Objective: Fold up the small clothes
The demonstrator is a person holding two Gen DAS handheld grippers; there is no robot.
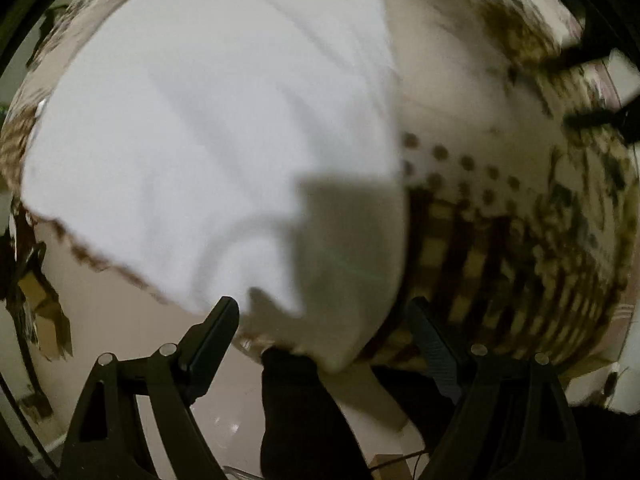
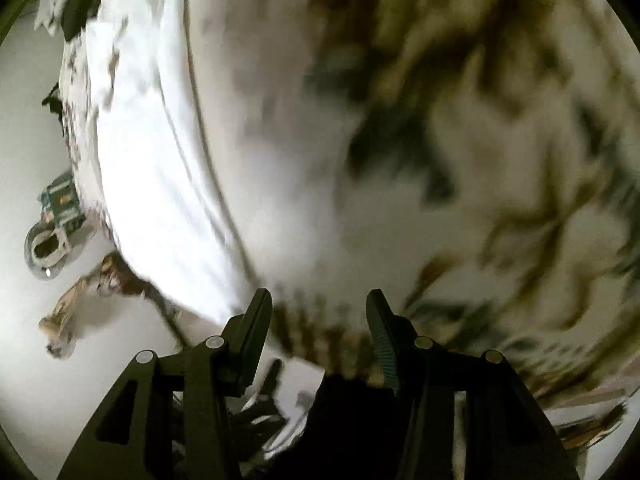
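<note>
A white garment [image 1: 208, 128] lies spread on a patterned beige and brown cloth [image 1: 500, 216] that covers the table. My left gripper [image 1: 324, 308] is open, its fingers wide apart just above the garment's near edge, and holds nothing. In the right wrist view the white garment [image 2: 152, 168] lies as a long strip at the left, on the patterned cloth [image 2: 460, 140]. My right gripper [image 2: 316, 304] is open and empty, over the cloth's near edge and to the right of the garment. Both views are blurred.
The table's near edge drops to a pale floor [image 1: 120, 320]. A small round metal object and a green item [image 2: 52, 232] lie on the floor at the left. Dark clothing of the person [image 1: 304, 408] shows below the grippers.
</note>
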